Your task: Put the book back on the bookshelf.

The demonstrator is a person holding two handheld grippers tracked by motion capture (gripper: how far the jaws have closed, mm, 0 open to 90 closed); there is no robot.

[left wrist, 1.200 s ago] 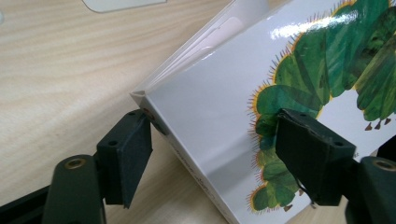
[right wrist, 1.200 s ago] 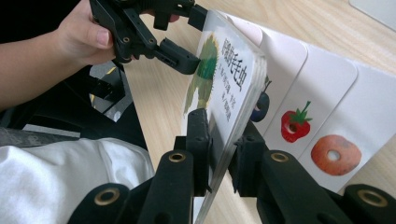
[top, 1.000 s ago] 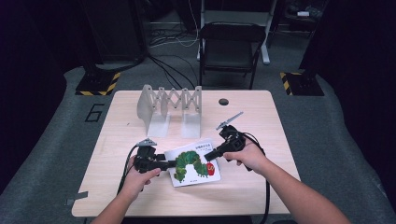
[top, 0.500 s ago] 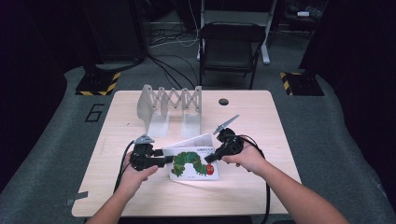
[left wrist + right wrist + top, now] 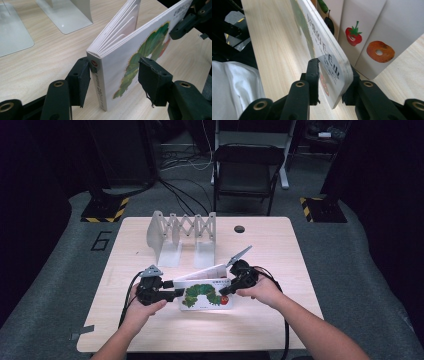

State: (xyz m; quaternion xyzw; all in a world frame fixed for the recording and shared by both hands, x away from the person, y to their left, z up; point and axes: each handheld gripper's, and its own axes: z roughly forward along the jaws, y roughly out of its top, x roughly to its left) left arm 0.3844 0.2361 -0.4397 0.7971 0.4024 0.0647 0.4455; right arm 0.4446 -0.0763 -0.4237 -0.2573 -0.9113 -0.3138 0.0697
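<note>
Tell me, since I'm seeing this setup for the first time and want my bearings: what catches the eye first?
The picture book with the green caterpillar cover, propped half open near the front middle of the wooden table. The left tongs straddle its spine end and the right tongs grip the front cover's far corner, their jaws having just been opening a little. Behind stands a white accordion book rack.

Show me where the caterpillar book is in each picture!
High view: the white board book with the green caterpillar cover stands low in the middle, between both grippers.
Left gripper view: centre, spine nearest the camera.
Right gripper view: upper middle, front cover's corner between the jaws.
Shared landmark: the light wooden table.
</note>
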